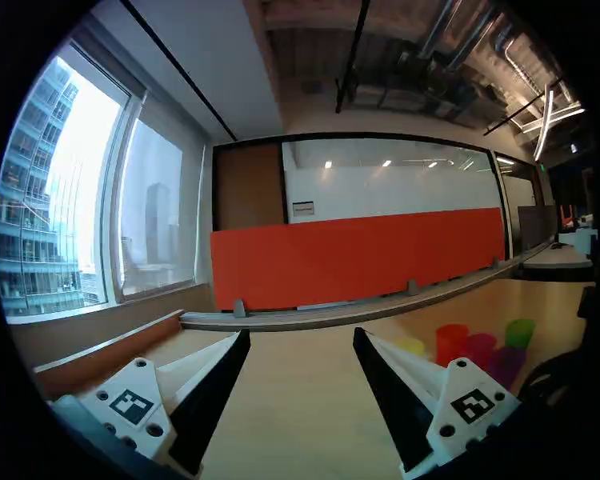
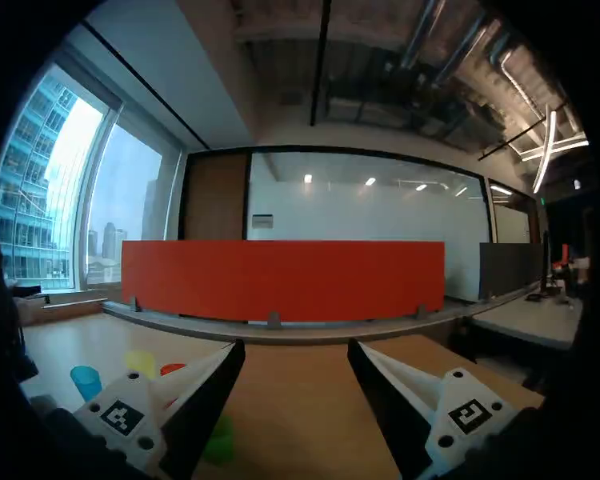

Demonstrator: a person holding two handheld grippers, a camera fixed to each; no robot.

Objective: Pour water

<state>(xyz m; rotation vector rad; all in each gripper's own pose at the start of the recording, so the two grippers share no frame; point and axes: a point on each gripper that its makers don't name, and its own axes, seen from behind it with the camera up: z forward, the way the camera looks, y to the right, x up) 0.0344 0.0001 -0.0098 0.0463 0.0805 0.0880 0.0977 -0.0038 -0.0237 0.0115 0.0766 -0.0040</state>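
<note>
In the left gripper view my left gripper (image 1: 302,340) stands open above the wooden table (image 1: 300,408), nothing between its fingers. To its right sit several coloured plastic cups: a red cup (image 1: 451,342), a yellow cup (image 1: 412,346), a magenta cup (image 1: 481,349), a purple cup (image 1: 506,364) and a green cup (image 1: 520,332). In the right gripper view my right gripper (image 2: 294,350) is open and empty too. Left of it stand a blue cup (image 2: 86,382), a yellow cup (image 2: 140,362), a red cup (image 2: 172,369) partly behind the left finger, and a green cup (image 2: 219,442).
An orange divider panel (image 1: 356,256) runs along the table's far edge, with a grey rail (image 1: 332,314) at its foot. Large windows (image 1: 68,208) lie to the left. Another desk (image 2: 532,316) stands at the right in the right gripper view.
</note>
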